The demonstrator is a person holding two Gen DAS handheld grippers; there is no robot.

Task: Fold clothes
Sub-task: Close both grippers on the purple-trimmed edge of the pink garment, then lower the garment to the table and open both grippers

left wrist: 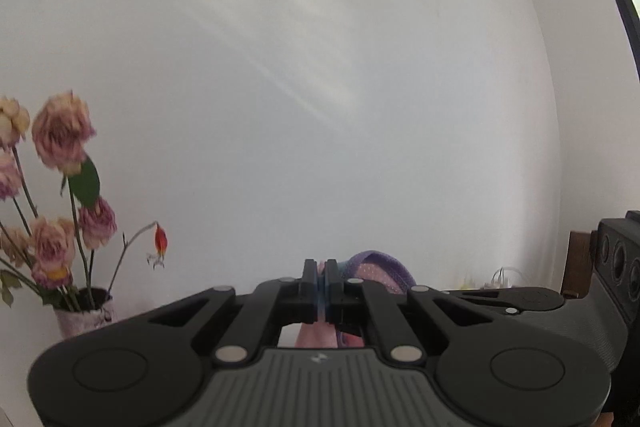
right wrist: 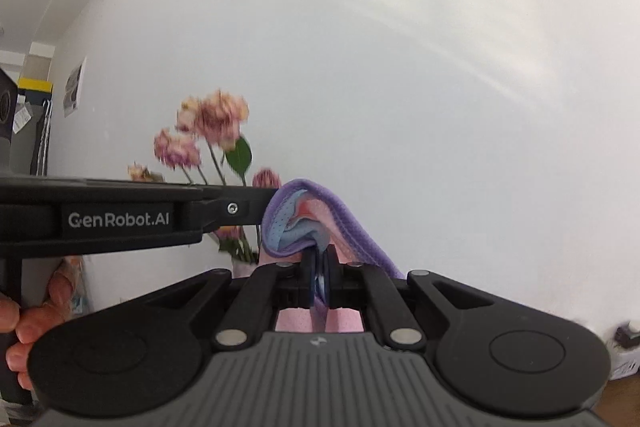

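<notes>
Both grippers are held up in the air, pointing at a plain white wall [left wrist: 320, 87]. Up close in the left wrist view, the left gripper [left wrist: 320, 291] has its jaws squeezed tight on a thin bit of cloth. This is the garment [left wrist: 380, 269], a pink piece of clothing with tiny dots and a purple trim. It bunches up just to the right of the jaws, and more pink cloth shows below them. In the right wrist view, the right gripper [right wrist: 319, 281] also has its jaws pressed shut on the same garment. Here the cloth loops up above the jaws, with purple trim on the outside and light blue and pink inside. More pink cloth hangs under the jaws. The left gripper comes in from the left side of this view, and its tip touches the cloth loop. A hand [right wrist: 24, 323] holds its handle at the lower left. Behind, dried pink flowers [left wrist: 60, 187] stand in a vase [left wrist: 82, 315] by the wall. No tabletop can be seen under the garment.
</notes>
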